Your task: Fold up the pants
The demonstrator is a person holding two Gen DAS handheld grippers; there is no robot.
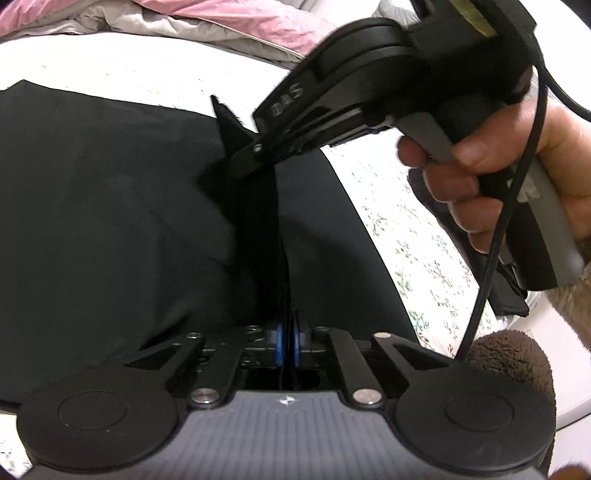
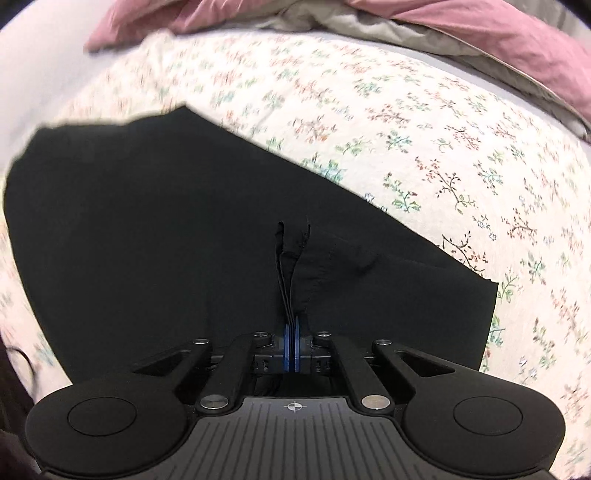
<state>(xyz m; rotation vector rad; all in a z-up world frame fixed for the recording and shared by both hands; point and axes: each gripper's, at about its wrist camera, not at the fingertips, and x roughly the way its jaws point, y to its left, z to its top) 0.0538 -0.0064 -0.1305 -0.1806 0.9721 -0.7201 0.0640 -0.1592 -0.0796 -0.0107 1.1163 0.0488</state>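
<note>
Left claw (image 1: 286,349) clenched on a raised ridge of the black pants (image 1: 110,221), blue pads pinching the fabric at 6 o'clock in its own view. Right claw (image 2: 291,350) also clamped on a bunched edge of the pants (image 2: 129,221); in the left view its tip (image 1: 245,157) bit the same ridge at about 12 o'clock from the left claw. A hand (image 1: 491,177) gripped the right claw's handle at 2 o'clock, a black cable (image 1: 517,206) trailing across it. Pants lay spread flat on the floral bedsheet (image 2: 424,147). Pink and grey bedding (image 2: 461,33) bunched at 12 o'clock on the bed.
</note>
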